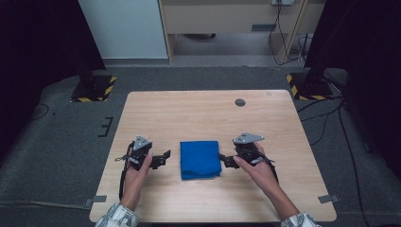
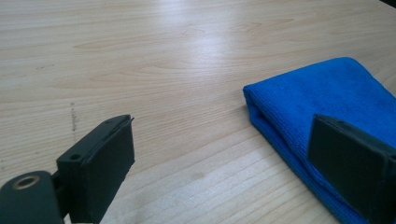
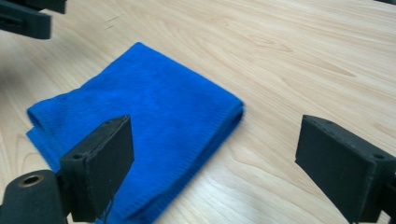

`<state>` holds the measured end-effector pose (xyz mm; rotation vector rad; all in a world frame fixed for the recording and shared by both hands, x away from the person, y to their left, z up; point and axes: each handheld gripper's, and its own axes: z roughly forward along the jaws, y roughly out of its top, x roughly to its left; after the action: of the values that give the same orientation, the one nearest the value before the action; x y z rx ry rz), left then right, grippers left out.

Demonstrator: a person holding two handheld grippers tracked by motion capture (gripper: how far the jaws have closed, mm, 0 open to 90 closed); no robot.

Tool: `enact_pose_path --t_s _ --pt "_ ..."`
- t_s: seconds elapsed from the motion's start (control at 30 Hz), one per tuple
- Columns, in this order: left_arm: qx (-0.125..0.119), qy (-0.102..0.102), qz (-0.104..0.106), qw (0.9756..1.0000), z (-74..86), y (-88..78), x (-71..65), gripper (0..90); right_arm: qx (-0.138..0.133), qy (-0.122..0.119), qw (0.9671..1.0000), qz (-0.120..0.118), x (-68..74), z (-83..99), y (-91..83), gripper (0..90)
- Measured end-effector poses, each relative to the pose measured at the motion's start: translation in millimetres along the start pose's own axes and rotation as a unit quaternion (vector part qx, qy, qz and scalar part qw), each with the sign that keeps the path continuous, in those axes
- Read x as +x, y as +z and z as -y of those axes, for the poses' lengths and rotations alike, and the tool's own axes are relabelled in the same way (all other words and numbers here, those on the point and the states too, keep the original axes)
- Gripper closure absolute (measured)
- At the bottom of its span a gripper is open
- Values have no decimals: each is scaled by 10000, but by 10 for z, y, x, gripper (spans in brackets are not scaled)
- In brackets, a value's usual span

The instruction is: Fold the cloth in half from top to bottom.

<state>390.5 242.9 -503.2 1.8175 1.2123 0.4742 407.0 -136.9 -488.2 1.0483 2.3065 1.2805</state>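
Presently I record the folded blue cloth (image 1: 200,160) lying flat at lower centre of the wooden table (image 1: 208,113) in the high view, with my left gripper (image 1: 161,158) released just to its left and my right gripper (image 1: 224,160) likewise spread, empty, at its right edge.

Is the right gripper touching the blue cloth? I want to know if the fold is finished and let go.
Apart. In the right gripper view the right gripper stands open above the folded blue cloth, with bare table between its jaws.
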Motion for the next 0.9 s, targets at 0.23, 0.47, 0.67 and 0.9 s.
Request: enact_pose_path --t_s 0.23,0.47,0.67,0.9 --pt "77 -24 -64 9999 45 -52 119 87 13 123 9998 131 -162 78 -138 121" --pt "220 -33 -100 9997 75 -41 172 86 19 222 9994 254 -297 220 -273 119" --pt "398 173 -100 9990 94 -2 160 87 19 379 9989 292 -435 383 -384 110" --pt "540 344 -125 9979 112 48 138 86 254 528 9969 522 -577 569 -492 122"
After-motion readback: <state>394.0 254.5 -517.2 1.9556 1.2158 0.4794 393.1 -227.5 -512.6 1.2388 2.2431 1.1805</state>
